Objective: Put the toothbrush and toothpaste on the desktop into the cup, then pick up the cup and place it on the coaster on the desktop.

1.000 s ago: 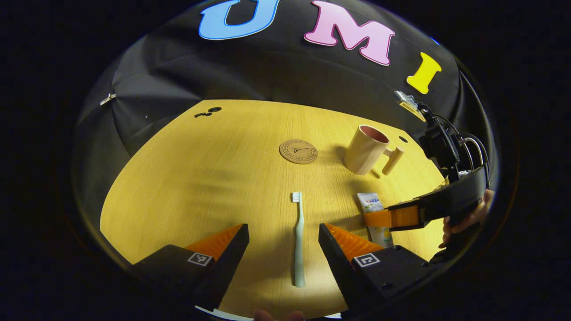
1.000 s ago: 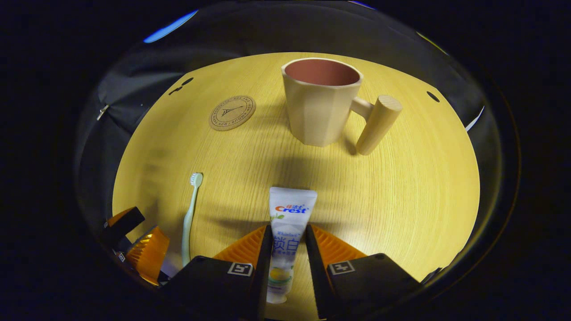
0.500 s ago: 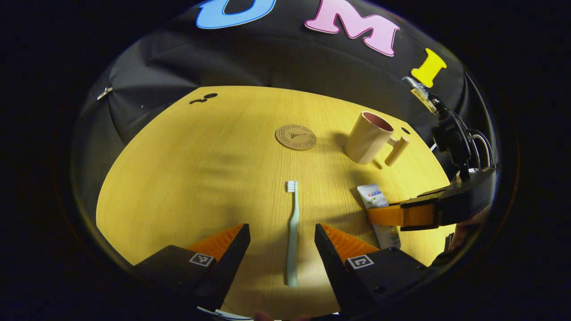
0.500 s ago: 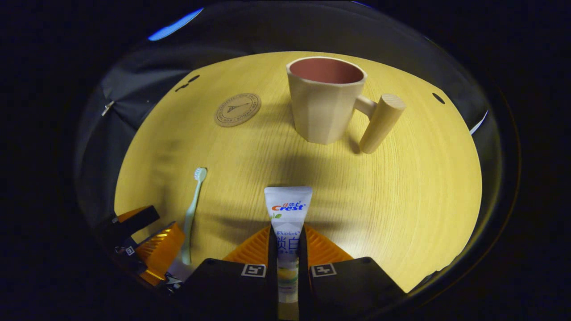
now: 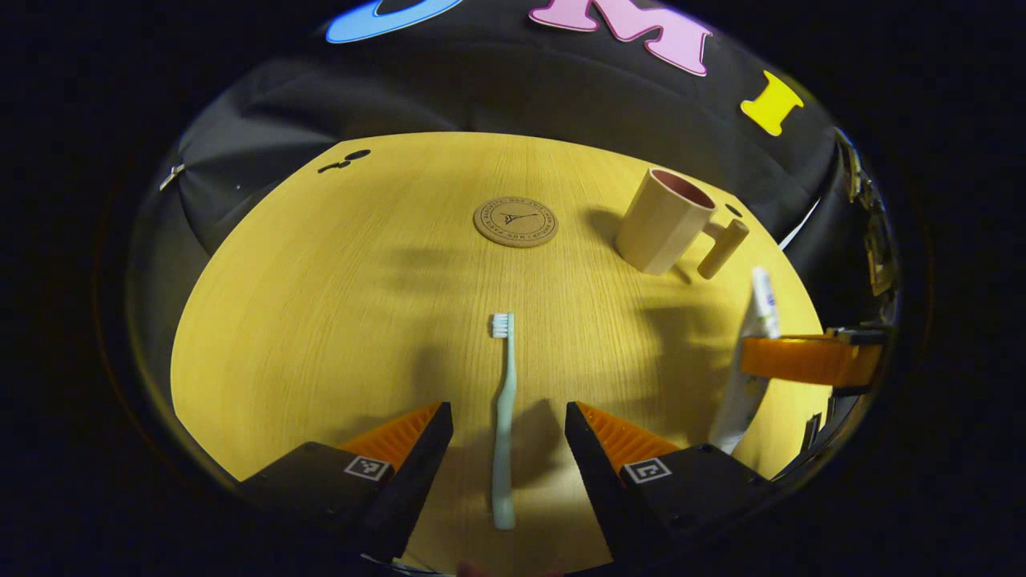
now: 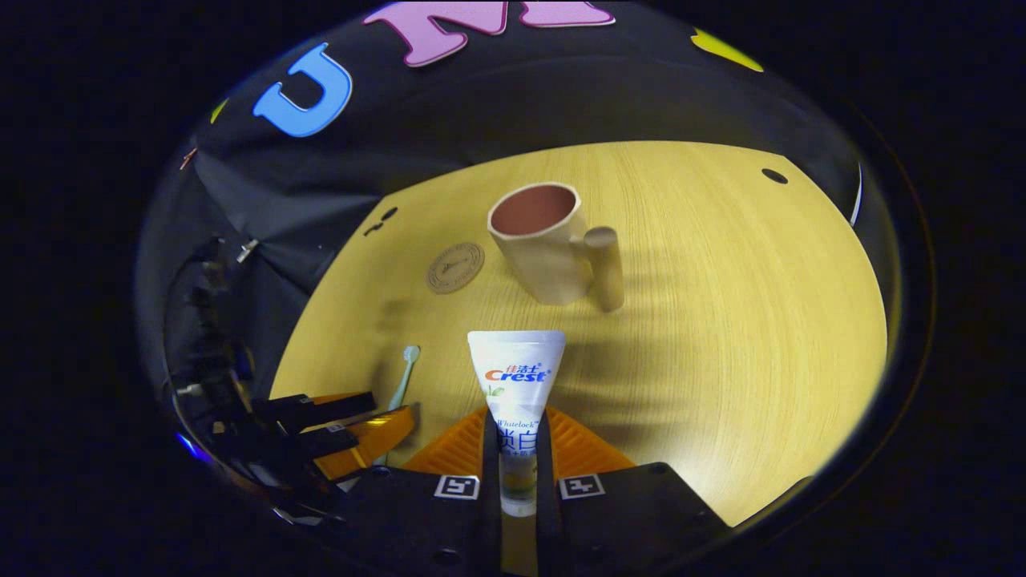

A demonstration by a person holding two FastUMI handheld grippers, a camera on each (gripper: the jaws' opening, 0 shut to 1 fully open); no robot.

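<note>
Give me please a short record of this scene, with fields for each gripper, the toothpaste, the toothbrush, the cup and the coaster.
right gripper: shut on the toothpaste, held above the desktop
left gripper: open, fingers either side of the toothbrush
toothbrush: flat on the desktop, bristles pointing away
cup: upright, empty
coaster: bare, beside the cup

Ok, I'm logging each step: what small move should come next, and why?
Probably carry the toothpaste tube forward over the cup: the right gripper is shut on it, lifted off the desktop, and the cup stands upright and empty.
</note>
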